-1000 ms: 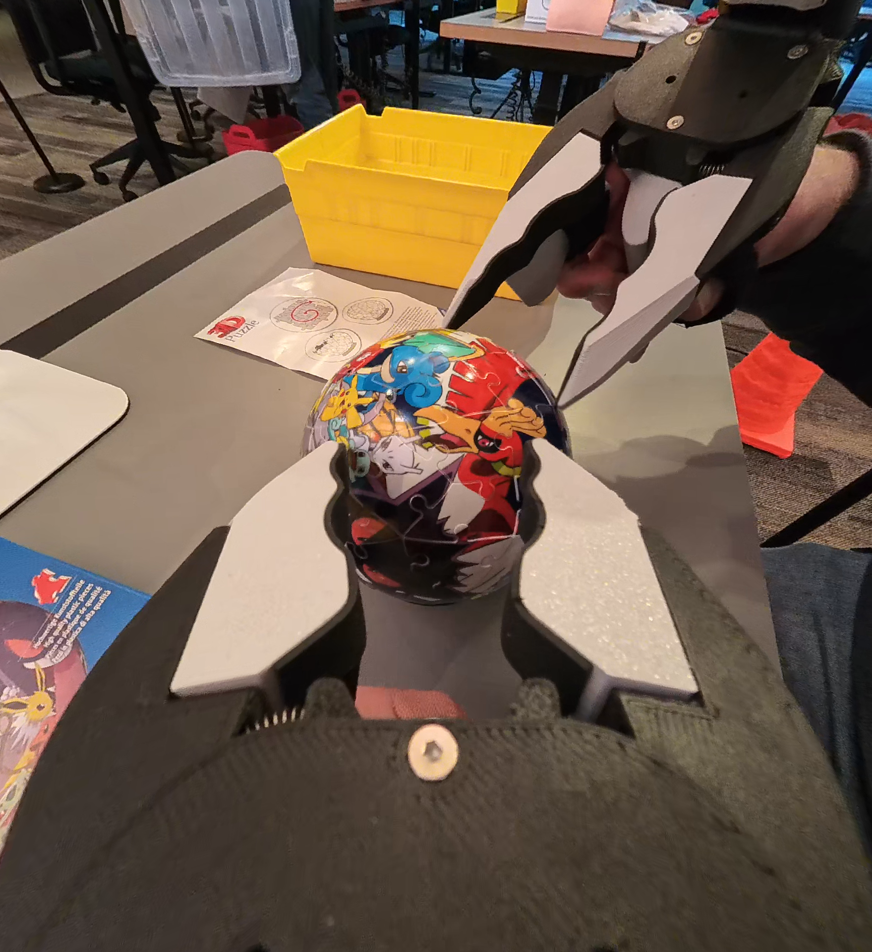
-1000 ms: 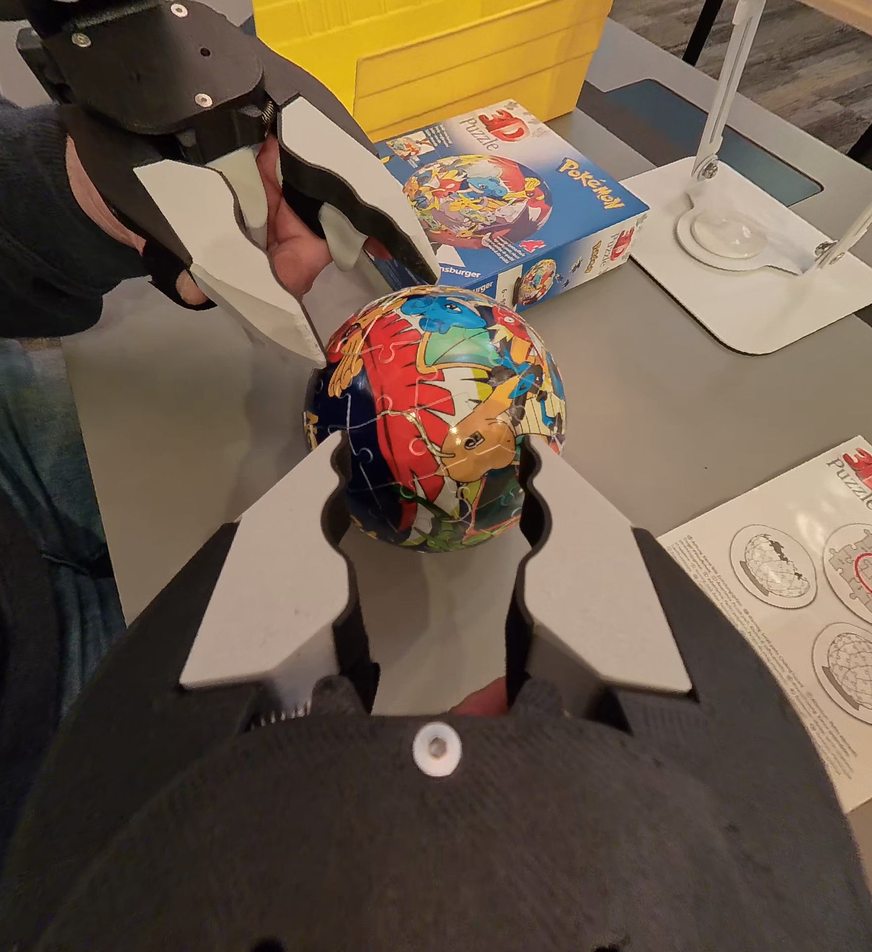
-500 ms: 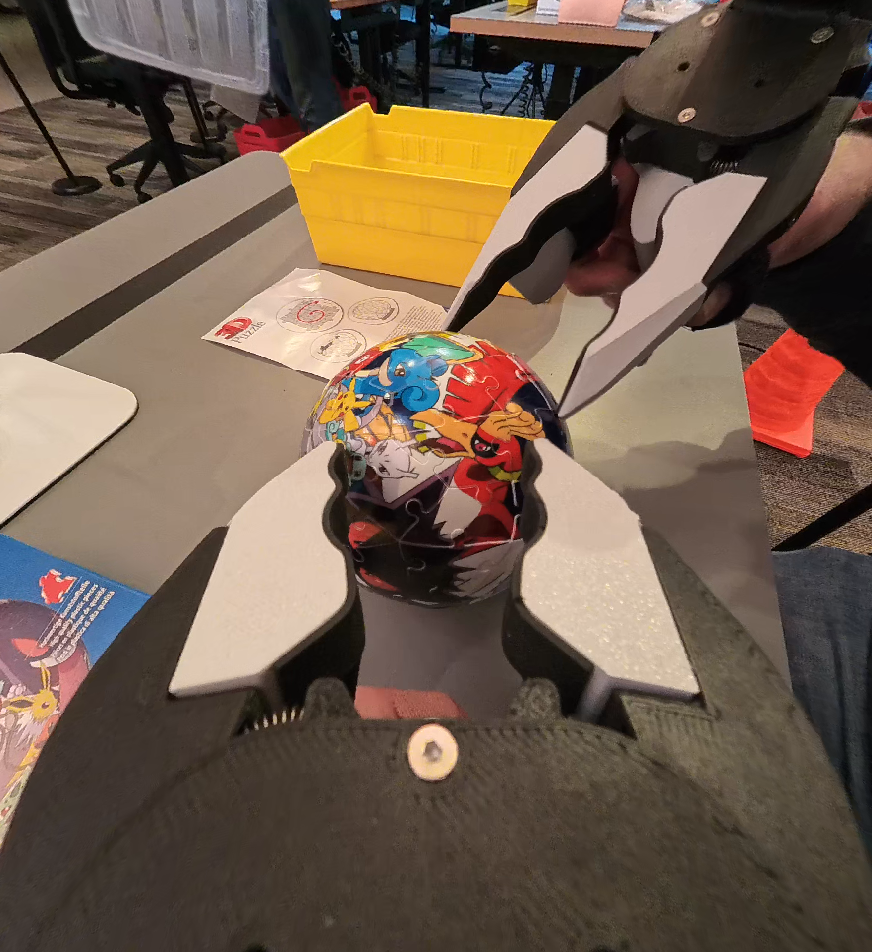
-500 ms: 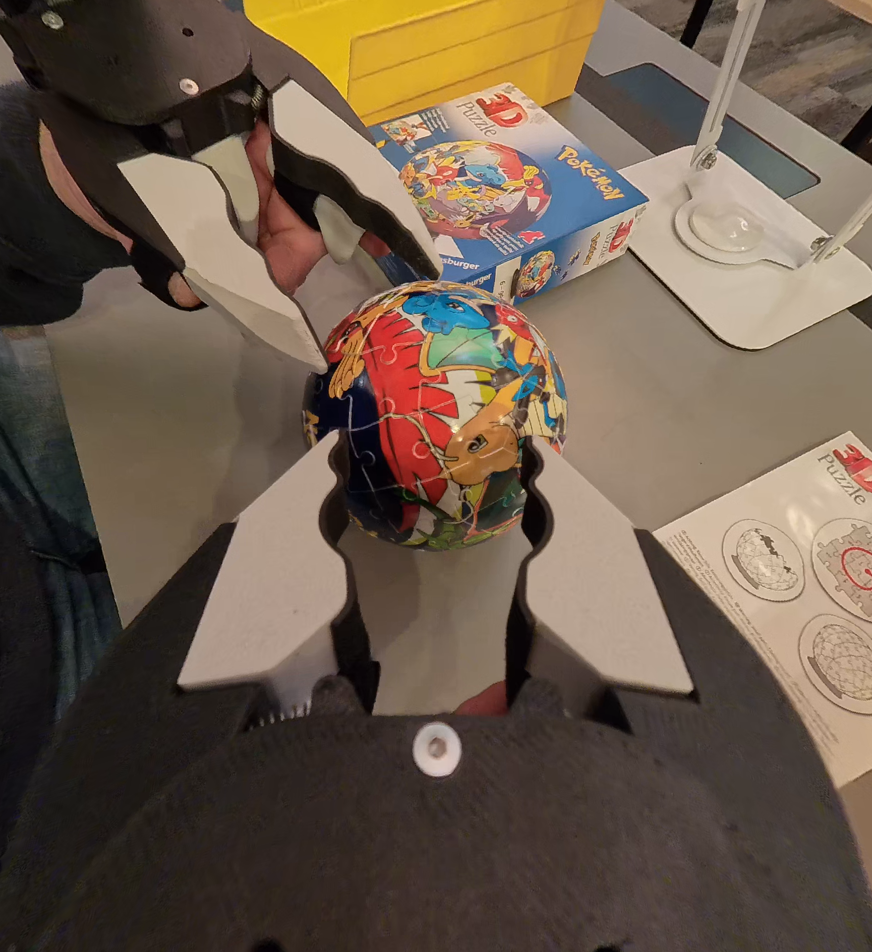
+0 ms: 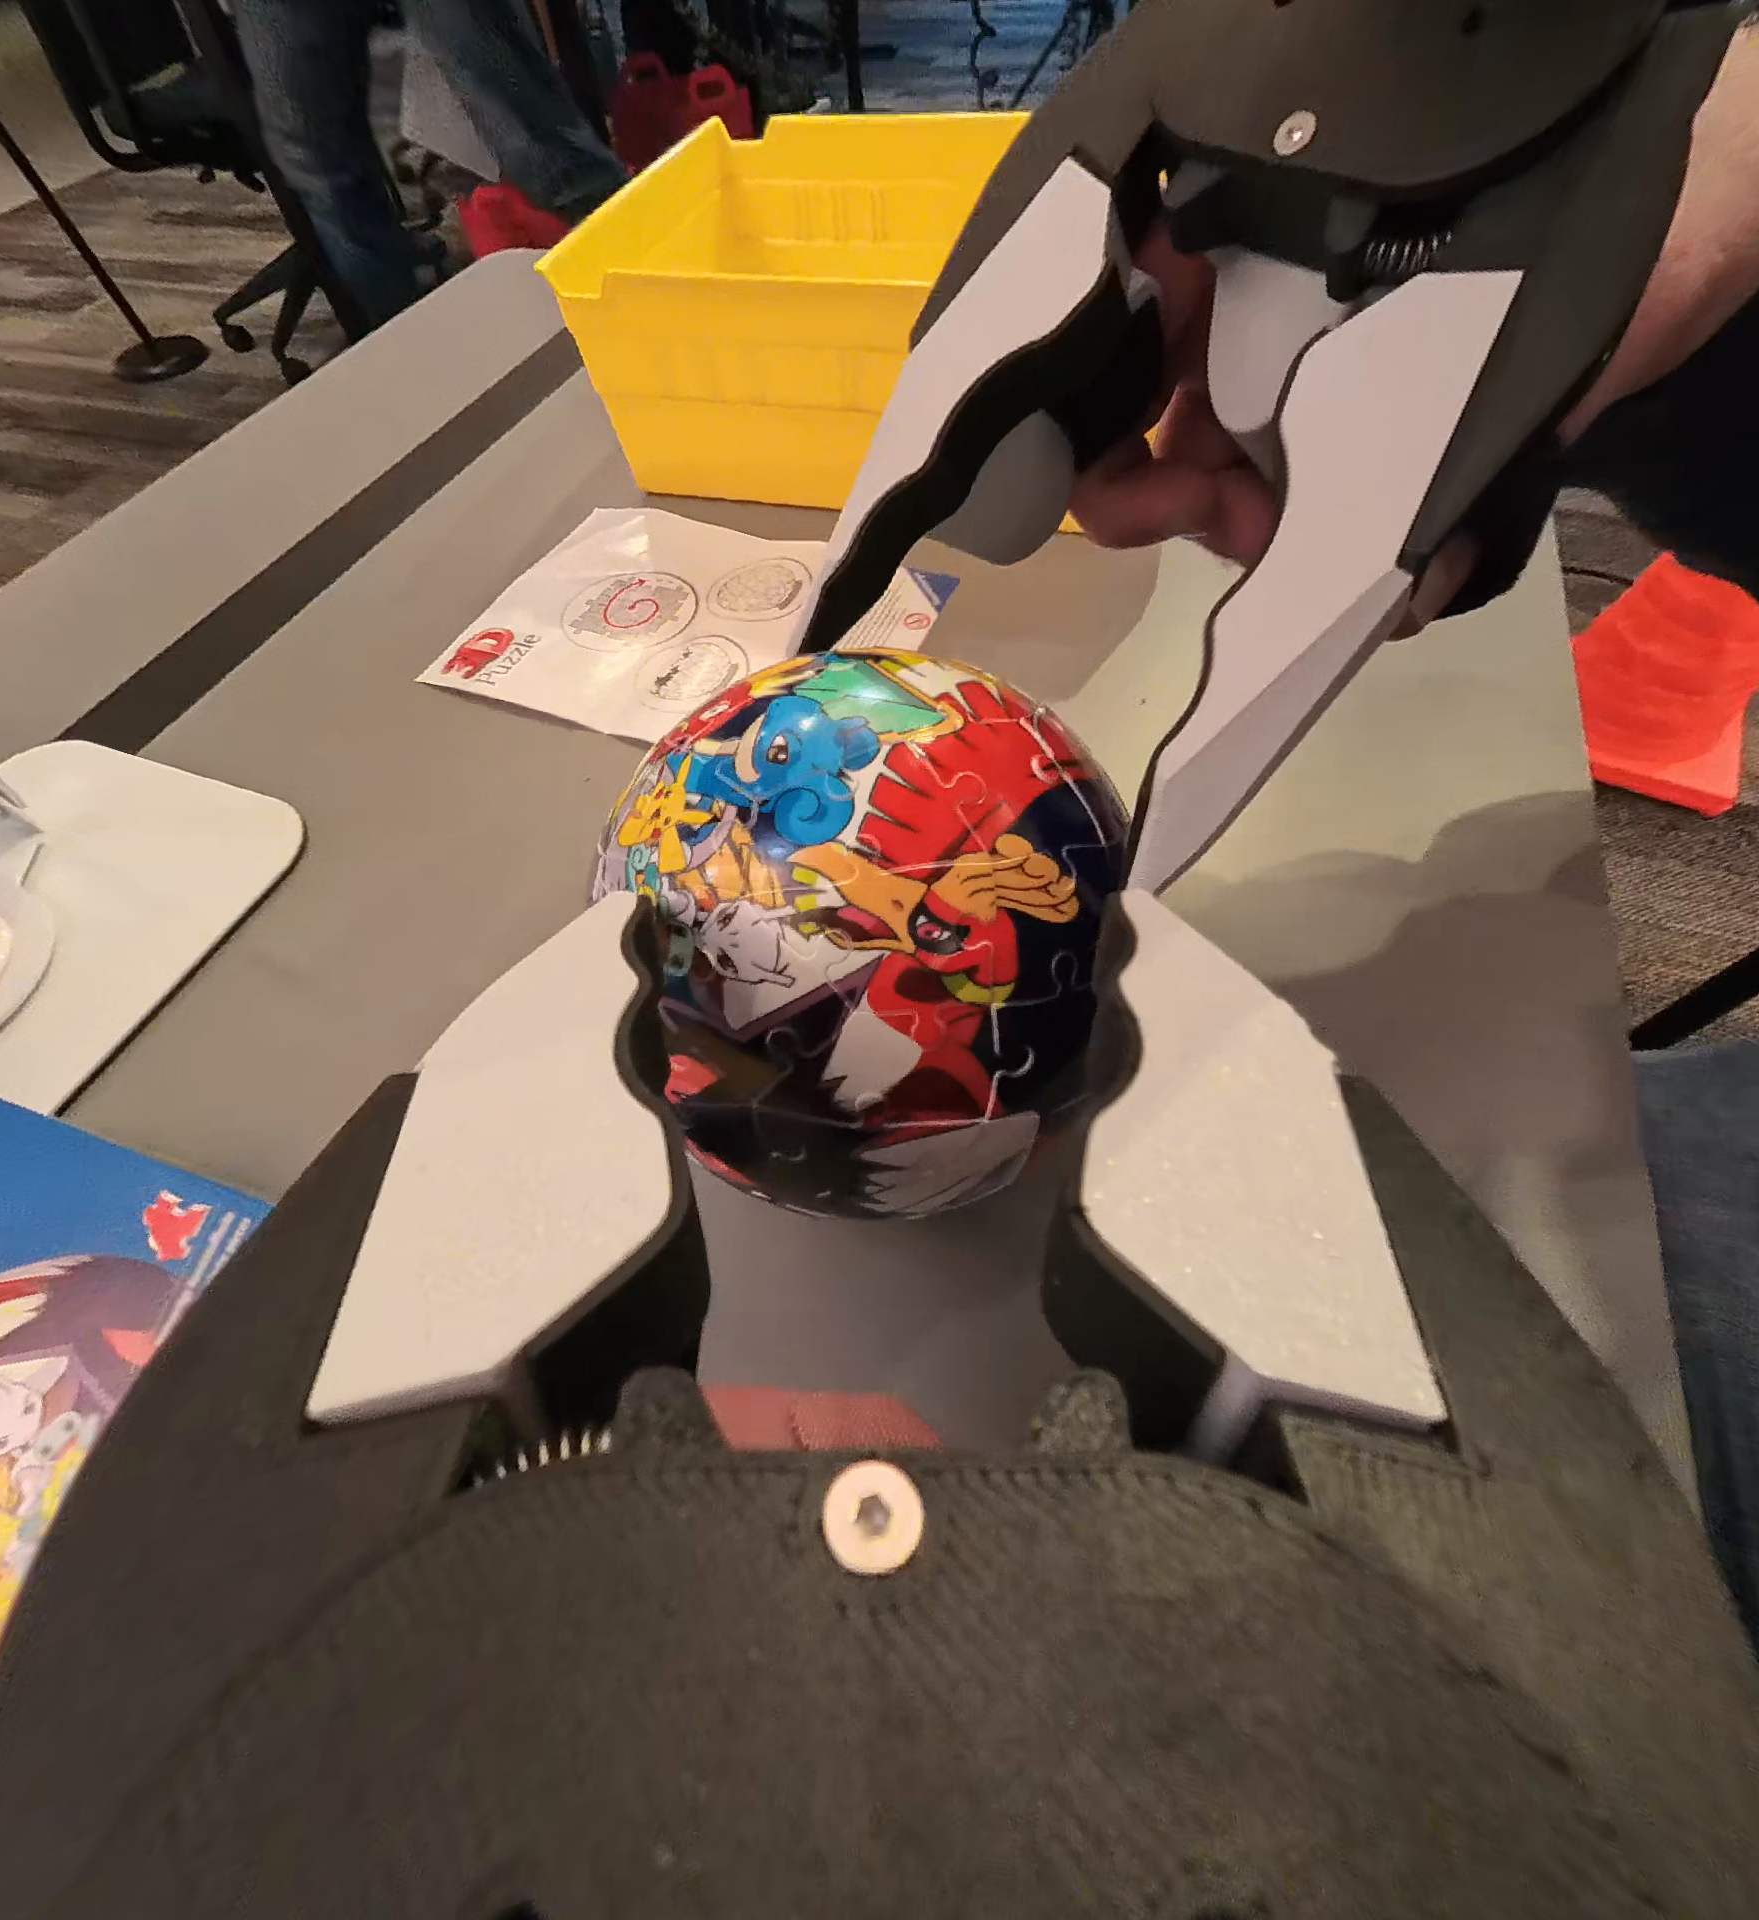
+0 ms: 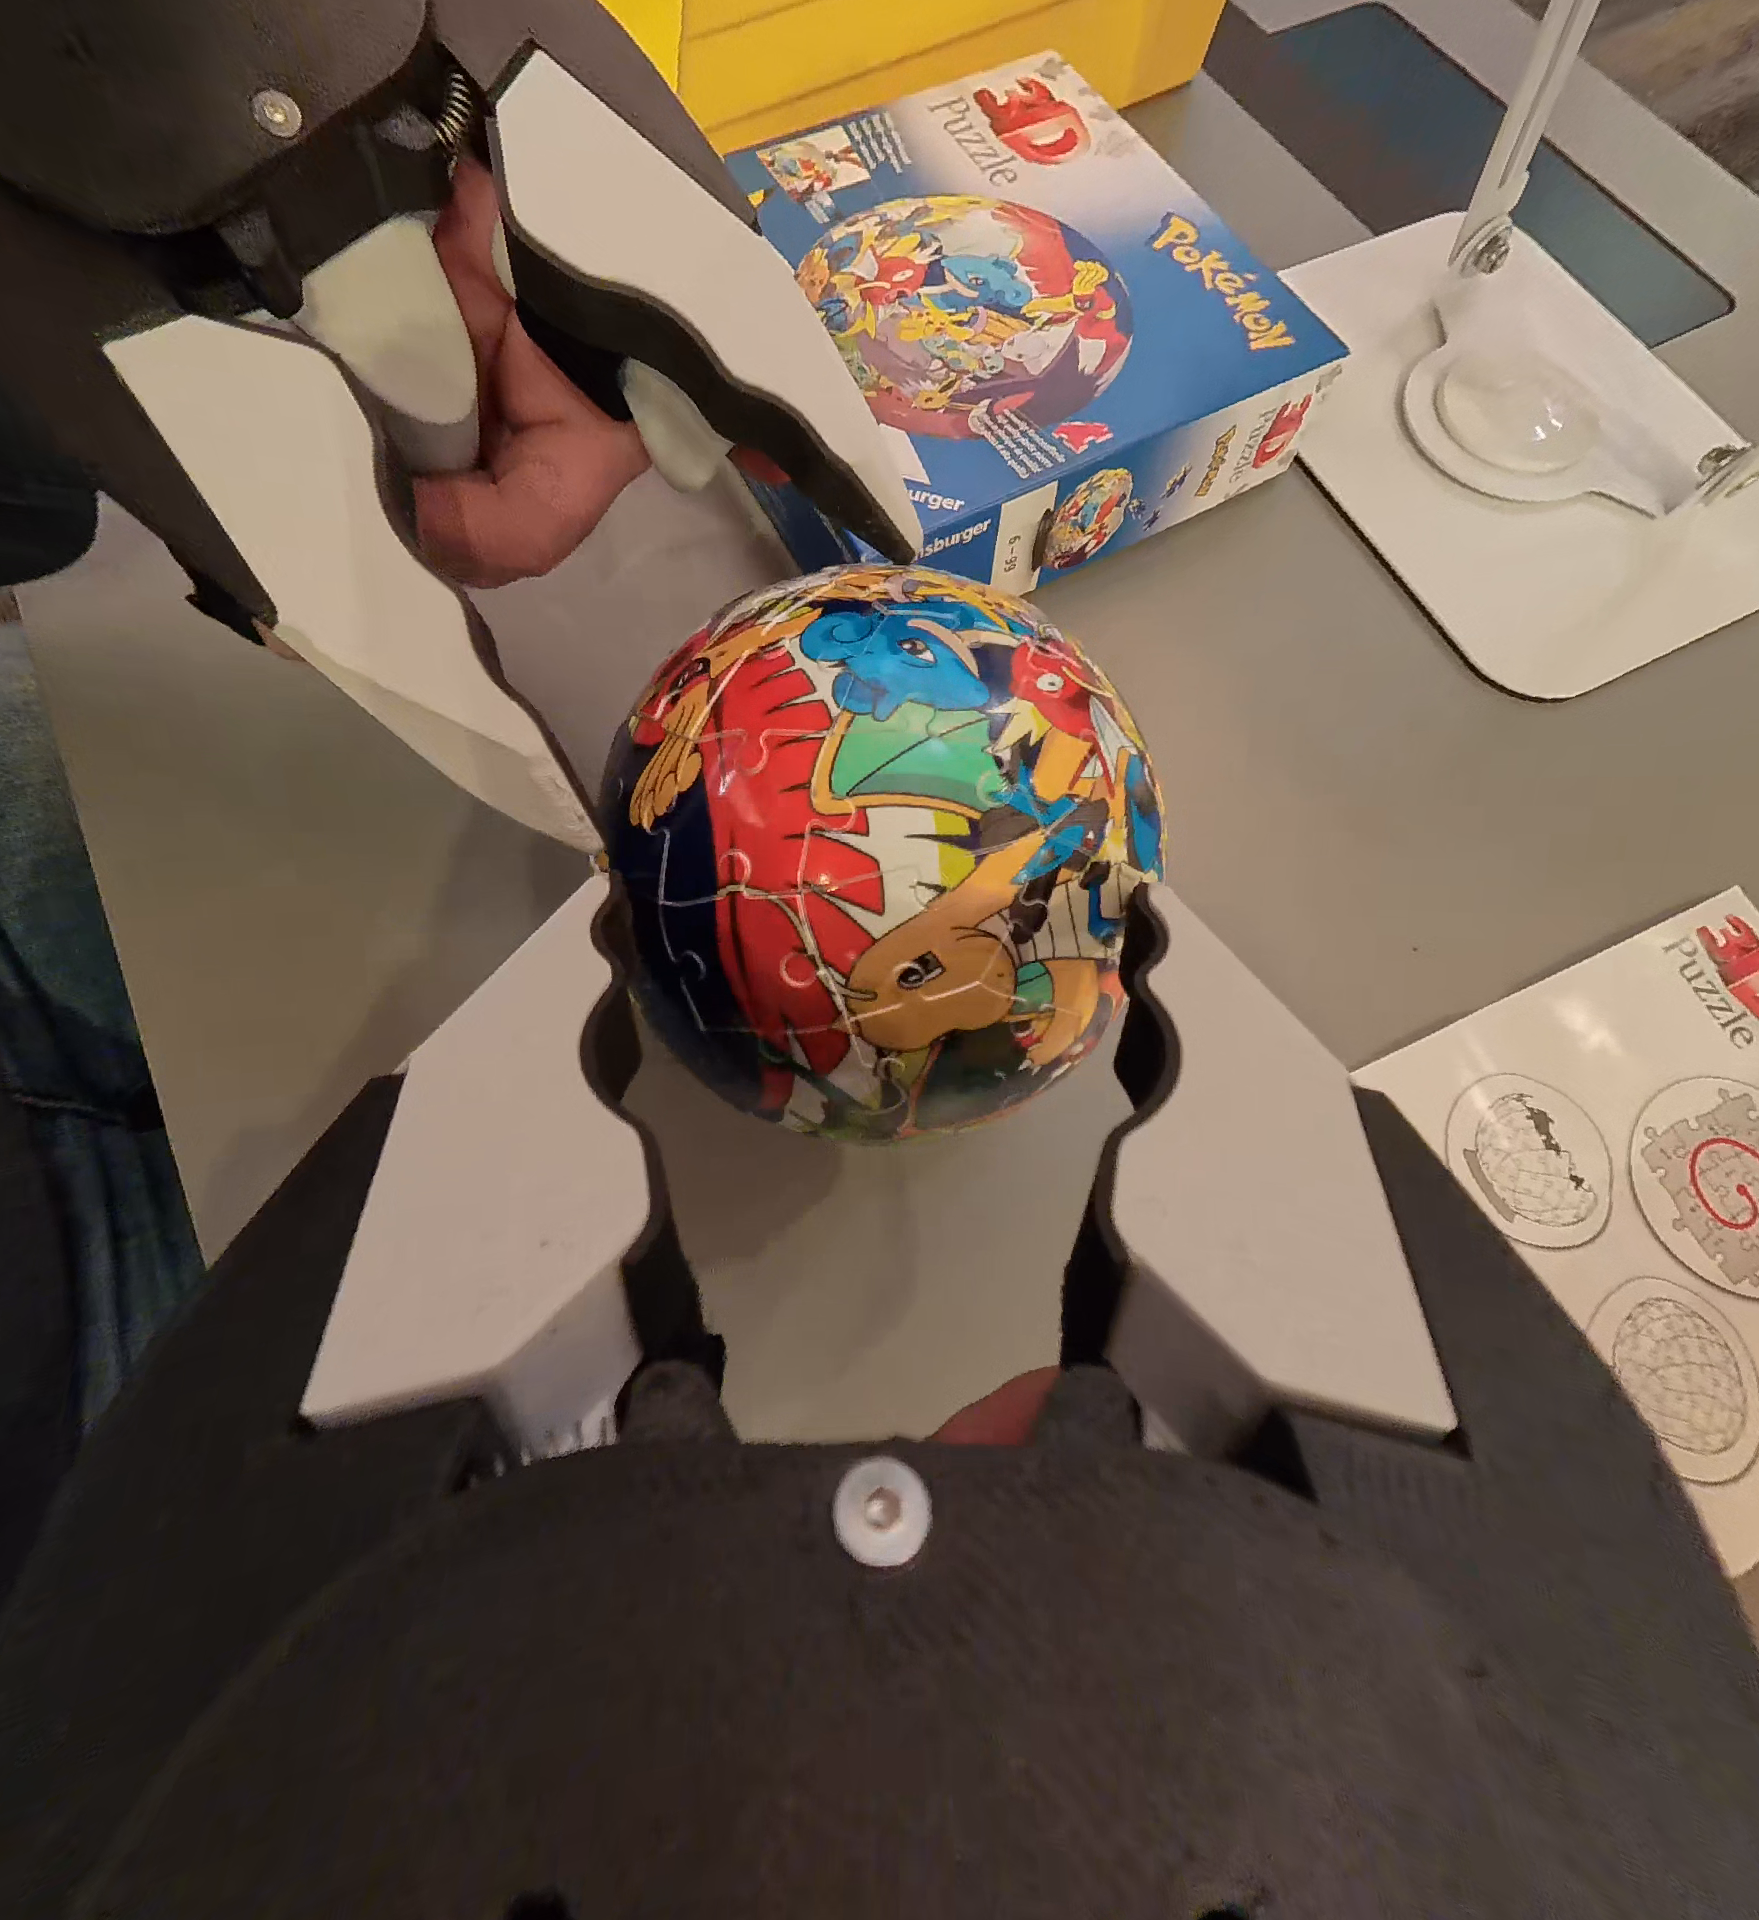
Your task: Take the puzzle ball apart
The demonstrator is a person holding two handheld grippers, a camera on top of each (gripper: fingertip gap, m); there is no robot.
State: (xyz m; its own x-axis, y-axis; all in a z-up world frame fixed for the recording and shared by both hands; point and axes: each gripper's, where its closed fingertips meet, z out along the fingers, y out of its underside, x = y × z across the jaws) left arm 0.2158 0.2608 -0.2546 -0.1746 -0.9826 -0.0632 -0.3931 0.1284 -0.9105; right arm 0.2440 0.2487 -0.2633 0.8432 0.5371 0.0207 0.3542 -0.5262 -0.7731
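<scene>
Both-sided, jaws spread around puzzle ball [image 5: 859,935] mid-table [image 5: 418,831], table edges well clear.

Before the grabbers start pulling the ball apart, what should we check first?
1. Colourful round puzzle ball whole, no pieces off yet: ok.
2. Left gripper fingers flank the ball's sides: ok; firm grip: cannot tell.
3. Right gripper fingers flank it from the opposite side: ok; firm grip: cannot tell.
4. Ball resting on the grey table or lifted: cannot tell.
5. Yellow plastic bin open and nearby for pieces: ok.
6. White instruction sheet flat, clear of the ball: ok.
</scene>
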